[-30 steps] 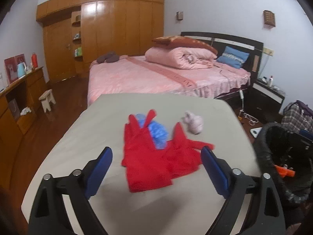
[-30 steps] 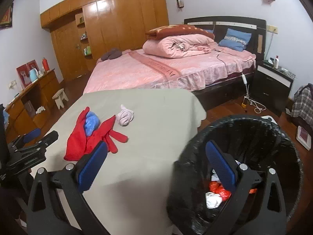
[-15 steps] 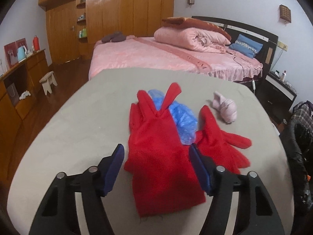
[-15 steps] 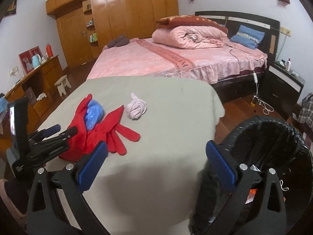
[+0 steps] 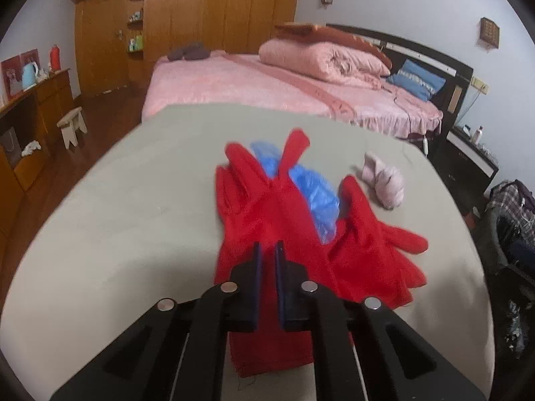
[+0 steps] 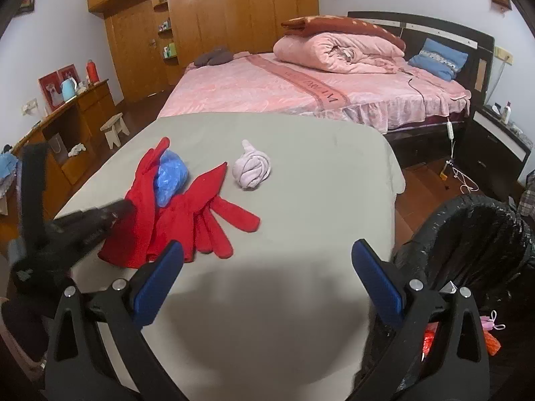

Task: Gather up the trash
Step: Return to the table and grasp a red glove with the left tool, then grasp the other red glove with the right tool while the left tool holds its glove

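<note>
The left gripper (image 5: 266, 250) is closed on the near red glove (image 5: 267, 220), its 2 blue pads pinching a fold of the cloth at the wrist end while the rest of the glove lies flat on the grey desk (image 5: 117, 234). So the step in hand is the pick-up of the first piece of trash, with the grasp made and the lift not yet begun.

Taking that glove as landmark: the right gripper (image 6: 267, 279) hovers on its near right with jaws wide apart and nothing between them. The black-lined bin (image 6: 468, 234) stands further right, off the desk's edge, with scraps already inside. The second red glove (image 5: 374, 244) lies just right of the held one, touching it. The blue plastic bag (image 5: 314, 197) sits just beyond, tucked between the 2 gloves. The pale pink knotted cloth (image 5: 388, 183) lies beyond and to the right, apart.

The next move likely calls for a straight lift, since the overlapping glove or bag might drag along, then a carry right to the bin.
</note>
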`<state>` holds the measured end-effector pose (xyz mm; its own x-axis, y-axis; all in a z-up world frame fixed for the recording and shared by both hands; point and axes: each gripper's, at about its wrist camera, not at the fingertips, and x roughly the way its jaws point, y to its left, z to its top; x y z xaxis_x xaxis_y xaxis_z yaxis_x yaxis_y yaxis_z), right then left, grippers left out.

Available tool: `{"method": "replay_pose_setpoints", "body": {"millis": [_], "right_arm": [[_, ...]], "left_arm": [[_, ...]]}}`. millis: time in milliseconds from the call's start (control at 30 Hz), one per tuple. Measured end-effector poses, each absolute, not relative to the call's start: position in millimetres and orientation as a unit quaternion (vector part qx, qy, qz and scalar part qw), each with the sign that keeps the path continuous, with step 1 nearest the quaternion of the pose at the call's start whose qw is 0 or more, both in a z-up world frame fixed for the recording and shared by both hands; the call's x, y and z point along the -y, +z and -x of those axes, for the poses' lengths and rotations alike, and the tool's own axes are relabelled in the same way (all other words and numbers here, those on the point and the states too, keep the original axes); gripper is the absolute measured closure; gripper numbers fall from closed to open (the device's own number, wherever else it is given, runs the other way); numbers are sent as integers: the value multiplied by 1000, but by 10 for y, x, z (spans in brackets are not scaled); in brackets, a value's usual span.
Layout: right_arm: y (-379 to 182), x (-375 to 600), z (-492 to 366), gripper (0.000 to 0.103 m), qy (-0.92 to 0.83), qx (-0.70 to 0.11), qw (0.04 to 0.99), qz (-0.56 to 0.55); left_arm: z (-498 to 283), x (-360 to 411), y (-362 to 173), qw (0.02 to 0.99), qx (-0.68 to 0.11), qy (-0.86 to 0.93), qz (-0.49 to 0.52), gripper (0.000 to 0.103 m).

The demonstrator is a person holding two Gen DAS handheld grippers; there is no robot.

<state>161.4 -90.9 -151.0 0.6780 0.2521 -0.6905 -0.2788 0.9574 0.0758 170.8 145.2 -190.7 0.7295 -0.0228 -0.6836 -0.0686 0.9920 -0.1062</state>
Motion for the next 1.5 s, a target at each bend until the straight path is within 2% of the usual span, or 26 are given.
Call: {"method": "replay_pose_setpoints", "body": {"millis": [400,433,500,567,667,733,767,800,833,867,1233,1433,1467,1500], "right_arm": [[-1569,801,-1630,5,154,-379,912,20],[-1566,797,-1634,5,154,-379,912,21],[-1566,783,-1630,5,154,-379,912,24],[-1571,791,-1636,5,153,-380,912,24],[-1587,806,-1648,5,150,-382,912,22],[-1591,812,-1645,5,149,-382,912,23],[-1594,813,-1647,5,148,-382,912,23],[-1594,820,-1645,5,149,-382,912,23],[-1594,823,-1644,5,148,-382,912,23],[-1599,829,-1642,5,148,-383,912,23],[-1627,842,-1617,5,147,-382,912,21],[-1635,731,-1659,5,154,-384,910,21],[-1641,701,-1672,5,156,-384,910,21],[-1642,663,-1685,5,158,-384,909,23]], "left_arm": [[-1537,-1756,-1806,927,-367,39,67,94],[-1547,-1726,-1820,926,-369,35,68,91],[-1571,-1662,-1853,925,-373,25,71,72],[-1606,-1580,-1883,924,-375,19,70,60],[-1698,-1471,-1960,919,-389,17,62,50],[-1752,-1422,-2042,913,-403,11,60,52],[-1767,-1395,-2091,909,-412,7,58,67],[-1784,-1377,-2117,907,-419,6,54,78],[-1782,-1376,-2110,907,-417,8,55,82],[-1773,-1389,-2094,909,-412,-1,64,96],[-1453,-1718,-1820,927,-366,39,70,97],[-1344,-2031,-1852,920,-379,71,65,97],[-1341,-2066,-1872,918,-384,70,74,94],[-1338,-2083,-1880,917,-385,69,82,85]]}}
